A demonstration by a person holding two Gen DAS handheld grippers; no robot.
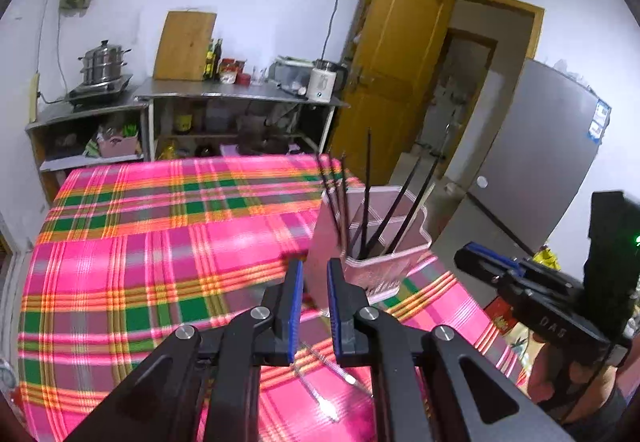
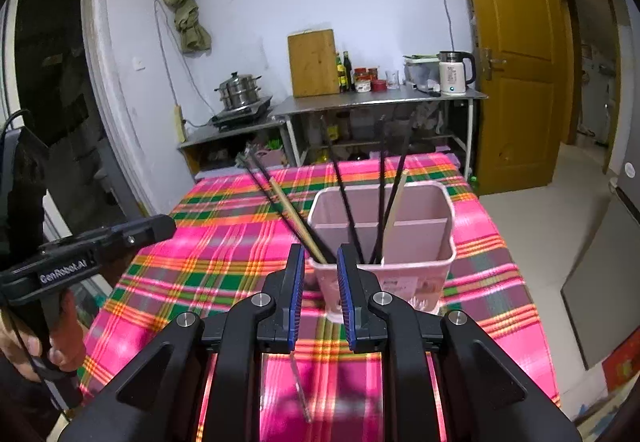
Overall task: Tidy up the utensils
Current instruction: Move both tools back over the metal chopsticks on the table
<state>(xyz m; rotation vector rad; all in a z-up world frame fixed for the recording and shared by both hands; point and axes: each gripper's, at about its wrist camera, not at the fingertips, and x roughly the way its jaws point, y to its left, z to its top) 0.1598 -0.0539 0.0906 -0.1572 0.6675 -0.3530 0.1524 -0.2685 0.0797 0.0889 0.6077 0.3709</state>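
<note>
A pink utensil holder (image 1: 372,238) (image 2: 400,242) stands on the plaid tablecloth (image 1: 160,242) (image 2: 224,242), holding several black chopsticks (image 1: 367,198) (image 2: 347,198) and wooden ones (image 2: 394,206). My left gripper (image 1: 311,270) is open and empty, just left of and in front of the holder. Two clear utensils (image 1: 320,396) lie on the cloth below its jaws. My right gripper (image 2: 319,254) is open and empty, close in front of the holder. A clear utensil (image 2: 300,386) lies on the cloth beneath it. The right gripper also shows in the left wrist view (image 1: 472,254); the left one in the right wrist view (image 2: 160,226).
A steel counter (image 2: 380,100) at the back carries a cutting board (image 2: 314,62), bottles, jars and a kettle (image 2: 454,72). A steamer pot (image 2: 240,90) sits on a stove. A wooden door (image 2: 516,54) and a grey fridge (image 1: 548,162) stand to the right.
</note>
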